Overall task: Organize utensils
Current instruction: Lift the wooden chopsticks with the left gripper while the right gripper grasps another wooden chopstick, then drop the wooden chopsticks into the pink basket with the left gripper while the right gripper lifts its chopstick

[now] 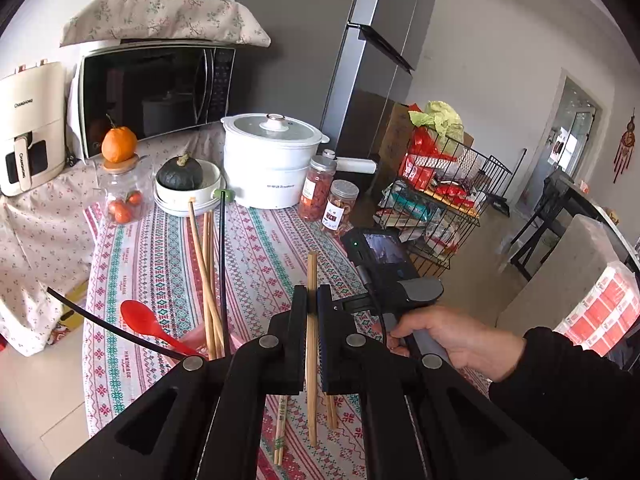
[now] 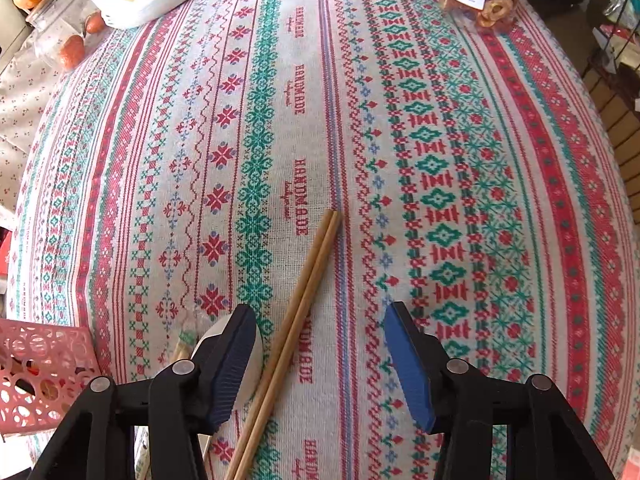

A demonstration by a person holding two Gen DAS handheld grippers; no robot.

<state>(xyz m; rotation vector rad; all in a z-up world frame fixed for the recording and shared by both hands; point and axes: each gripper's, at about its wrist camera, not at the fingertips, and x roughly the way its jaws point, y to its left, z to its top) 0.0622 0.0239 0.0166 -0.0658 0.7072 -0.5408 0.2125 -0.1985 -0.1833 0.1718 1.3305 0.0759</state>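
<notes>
Two tools split the sorting here: the left tool is clamped narrow on a single upright wooden chopstick, lifted above the patterned bench, and the step in hand looks like carrying it to the pink basket at the bench's left edge, where other chopsticks and a red spoon already stand. The right tool hangs wide open, touching nothing, over a pair of chopsticks lying together on the cloth between its fingers. Next, I judge, the left must tip its stick into the basket while the right lowers and closes on the pair.
</notes>
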